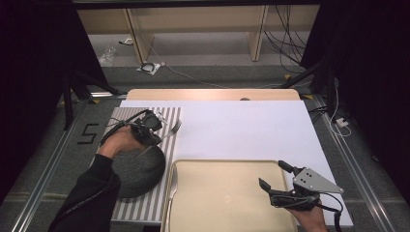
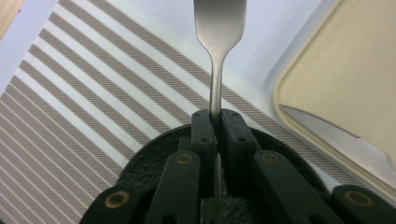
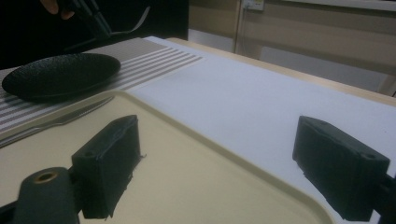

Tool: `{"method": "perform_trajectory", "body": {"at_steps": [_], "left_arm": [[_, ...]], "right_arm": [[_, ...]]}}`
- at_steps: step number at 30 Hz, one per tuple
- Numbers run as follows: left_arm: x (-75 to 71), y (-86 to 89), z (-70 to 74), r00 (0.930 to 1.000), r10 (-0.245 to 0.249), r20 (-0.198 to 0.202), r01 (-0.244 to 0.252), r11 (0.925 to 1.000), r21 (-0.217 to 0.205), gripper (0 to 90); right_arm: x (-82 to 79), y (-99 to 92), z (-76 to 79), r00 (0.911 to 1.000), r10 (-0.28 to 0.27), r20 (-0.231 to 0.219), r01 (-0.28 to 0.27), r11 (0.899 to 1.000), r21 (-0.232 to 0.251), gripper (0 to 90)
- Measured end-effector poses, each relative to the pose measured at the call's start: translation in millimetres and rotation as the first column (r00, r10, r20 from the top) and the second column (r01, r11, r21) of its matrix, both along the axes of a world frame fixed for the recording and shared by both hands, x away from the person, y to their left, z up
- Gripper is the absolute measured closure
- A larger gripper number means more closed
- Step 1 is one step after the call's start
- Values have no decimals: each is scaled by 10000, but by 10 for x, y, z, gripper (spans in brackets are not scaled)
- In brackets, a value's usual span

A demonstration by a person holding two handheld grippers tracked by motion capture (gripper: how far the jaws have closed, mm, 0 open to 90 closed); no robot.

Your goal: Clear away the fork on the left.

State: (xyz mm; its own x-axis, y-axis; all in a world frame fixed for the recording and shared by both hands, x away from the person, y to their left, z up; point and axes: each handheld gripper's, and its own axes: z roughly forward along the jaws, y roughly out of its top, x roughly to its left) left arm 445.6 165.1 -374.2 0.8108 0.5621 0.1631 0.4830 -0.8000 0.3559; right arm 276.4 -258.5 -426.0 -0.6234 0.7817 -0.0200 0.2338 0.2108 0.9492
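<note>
left gripper (image 1: 157,129): sitting left of centre in the high view, jaws pressing together on the fork's handle.
fork (image 2: 219,28): rising to the top centre of the left gripper view, held above the striped mat (image 2: 93,93); its tines are showing in the high view.
black plate (image 1: 140,169): lying on the striped mat at lower left of the high view.
right gripper (image 1: 273,176): hovering at lower right of the high view, jaws spreading wide with nothing between them.
tray (image 3: 196,154): lying under the right gripper.
knife (image 3: 56,121): resting on the tray's left rim, clearest in the right gripper view.
</note>
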Motion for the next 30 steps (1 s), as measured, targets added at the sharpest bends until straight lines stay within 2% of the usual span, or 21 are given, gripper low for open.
{"method": "perform_trajectory", "body": {"at_steps": [3, 6, 10, 11, 21, 30], "left_arm": [[-82, -35, -12, 9998, -122, 161, 123, 9999, -57, 840], [-231, -76, -29, 9992, -178, 348, 190, 9992, -341, 840], [-335, -90, -30, 9986, -214, 477, 246, 9974, -672, 840], [-384, -108, -44, 9985, -346, 430, 380, 9960, -808, 841], [-649, -228, -129, 9991, -428, -63, 419, 9939, -1021, 841], [-844, -453, -207, 9945, -787, -689, 726, 9936, -864, 841]], "right_arm": [[0, 0, 0, 10000, 8, 0, -8, 10000, -31, 159], [-1, 0, 1, 10000, -1, 3, 1, 10000, -25, 159], [-1, -1, 0, 10000, 2, 32, -1, 10000, -52, 159], [-3, -1, 3, 10000, -6, -18, 6, 10000, -78, 159], [-18, -1, 10, 10000, 21, 94, -21, 10000, -31, 159], [-30, -6, 19, 9999, 1, 102, 0, 10000, -49, 159]]}}
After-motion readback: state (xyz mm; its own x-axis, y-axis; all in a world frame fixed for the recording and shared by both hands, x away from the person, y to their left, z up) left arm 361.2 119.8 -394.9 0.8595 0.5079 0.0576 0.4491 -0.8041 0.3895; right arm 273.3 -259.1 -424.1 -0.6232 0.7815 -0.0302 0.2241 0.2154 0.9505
